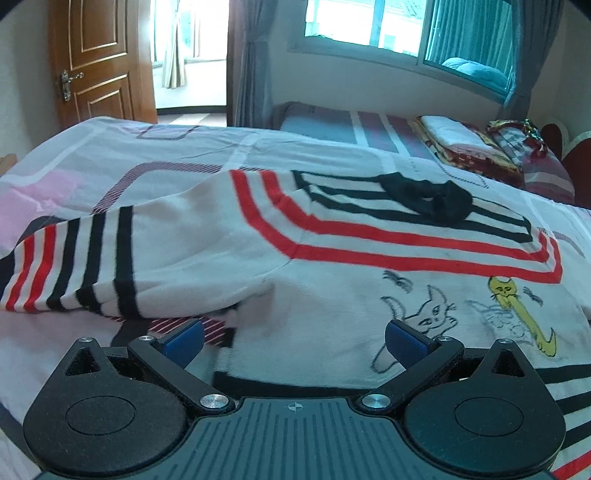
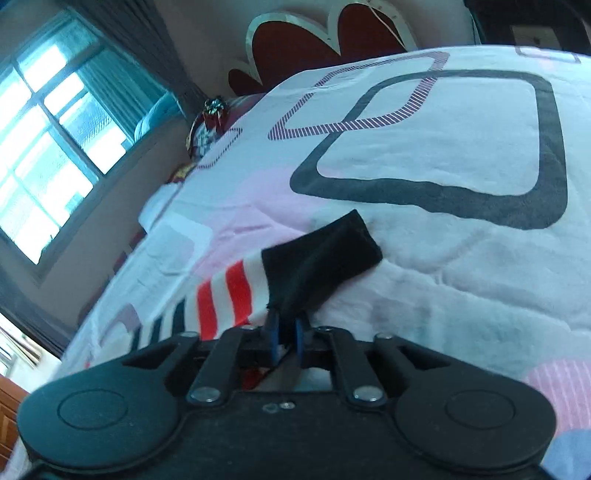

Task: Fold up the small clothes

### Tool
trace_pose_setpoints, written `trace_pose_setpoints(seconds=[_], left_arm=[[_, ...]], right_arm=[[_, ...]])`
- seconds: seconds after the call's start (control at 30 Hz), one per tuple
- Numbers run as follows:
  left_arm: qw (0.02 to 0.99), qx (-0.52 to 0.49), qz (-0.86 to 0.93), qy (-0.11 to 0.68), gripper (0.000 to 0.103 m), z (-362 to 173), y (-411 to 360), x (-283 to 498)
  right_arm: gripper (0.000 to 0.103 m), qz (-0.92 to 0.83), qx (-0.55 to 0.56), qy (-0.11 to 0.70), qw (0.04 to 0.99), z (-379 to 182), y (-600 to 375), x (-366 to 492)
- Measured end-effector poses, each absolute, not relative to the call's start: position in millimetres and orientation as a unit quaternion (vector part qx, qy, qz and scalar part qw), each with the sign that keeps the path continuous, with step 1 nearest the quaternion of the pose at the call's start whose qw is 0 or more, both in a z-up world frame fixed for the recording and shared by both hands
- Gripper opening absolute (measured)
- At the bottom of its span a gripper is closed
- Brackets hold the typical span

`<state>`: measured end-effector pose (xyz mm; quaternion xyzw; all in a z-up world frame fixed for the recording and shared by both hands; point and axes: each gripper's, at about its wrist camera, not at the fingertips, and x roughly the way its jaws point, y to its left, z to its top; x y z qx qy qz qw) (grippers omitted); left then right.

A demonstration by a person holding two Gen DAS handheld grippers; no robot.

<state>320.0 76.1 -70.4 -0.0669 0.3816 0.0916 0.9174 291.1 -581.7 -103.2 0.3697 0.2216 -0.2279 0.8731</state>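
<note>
- Where the left wrist view opens, a bed [image 1: 184,155] fills the frame, its white cover printed with grey and striped rounded squares and pink patches.
- On that bed lies the small sweater [image 1: 332,258], white with red and black bands, a black collar toward the far side and cat drawings, one of them yellow, near the hem.
- Its left sleeve [image 1: 74,273] is folded in across the body's side, the cuff end striped red and black.
- Left tongs [image 1: 294,339] hang just above the sweater's near hem, blue pads wide apart and holding nothing.
- Beyond the bed stand a brown panelled door [image 1: 99,62], grey curtains, and a window [image 1: 406,29] with teal-tinted panes; folded bedding [image 1: 461,144] sits at the far right corner of the bed.
- No writing or brand can be read in this view.
- From the right wrist view, the same bed cover [image 2: 443,155] slopes away, with a red scalloped headboard [image 2: 295,40] past its far edge and the window [image 2: 55,136] to the left.
- Right tongs [image 2: 285,334] are pinched together on the sweater's other sleeve [image 2: 258,288], gripping at its black cuff [image 2: 325,251], which rests against the bed.
- No lettering shows here either.
</note>
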Motion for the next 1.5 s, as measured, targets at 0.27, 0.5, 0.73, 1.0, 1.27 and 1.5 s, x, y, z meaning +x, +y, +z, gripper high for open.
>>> trace_pose_setpoints(seconds=[0.27,0.5,0.73,1.0,1.27,1.5], left_arm=[[0.913,-0.067,0.121,0.384,0.103,-73.5,98.6,309.9],[0.913,-0.088,0.120,0.380,0.103,-70.3,124.4,296.4],[0.909,-0.102,0.141,0.378,0.103,-66.6,148.9,276.5],[0.909,-0.111,0.145,0.374,0.103,-58.7,175.9,250.1],[0.908,-0.169,0.114,0.367,0.103,-59.6,192.7,245.0],[0.907,-0.221,0.028,0.357,0.103,-61.7,158.7,298.1]], right_arm=[[0.004,-0.244,0.405,0.208,0.856,-117.5,-608.5,295.5],[0.007,-0.227,0.240,0.215,0.919,-75.3,-547.9,322.8],[0.006,-0.016,0.089,0.224,0.970,-38.9,-382.1,362.0],[0.006,0.138,0.073,0.282,0.947,-75.2,-224.4,379.1],[0.009,0.190,0.040,0.332,0.923,-107.5,-164.3,380.7],[0.031,0.217,0.044,0.309,0.925,-94.7,-170.7,357.7]])
